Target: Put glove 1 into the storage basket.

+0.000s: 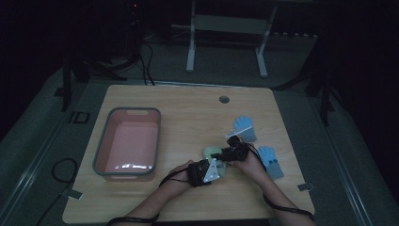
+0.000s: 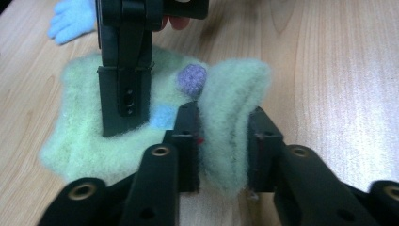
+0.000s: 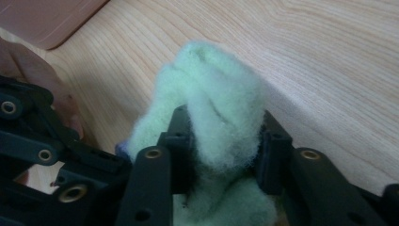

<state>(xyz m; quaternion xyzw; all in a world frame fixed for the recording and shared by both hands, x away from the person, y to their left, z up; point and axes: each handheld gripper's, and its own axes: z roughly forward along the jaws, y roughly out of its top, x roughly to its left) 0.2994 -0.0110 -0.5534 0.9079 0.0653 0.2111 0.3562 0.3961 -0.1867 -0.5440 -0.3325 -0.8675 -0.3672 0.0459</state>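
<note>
1. while both my grippers meet low and right of centre in the high view, my left gripper (image 2: 223,141) has its jaws pinched on a fold of the green fuzzy glove (image 2: 117,117).
2. my right gripper (image 3: 223,141) clamps another bunched part of that glove, which lies on the desk (image 1: 188,108).
3. two blue gloves (image 1: 244,127) lie just right.

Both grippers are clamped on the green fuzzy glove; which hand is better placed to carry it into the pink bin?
Left. The left gripper holds the green glove nearer the pink bin; the right gripper would cross over it.
</note>
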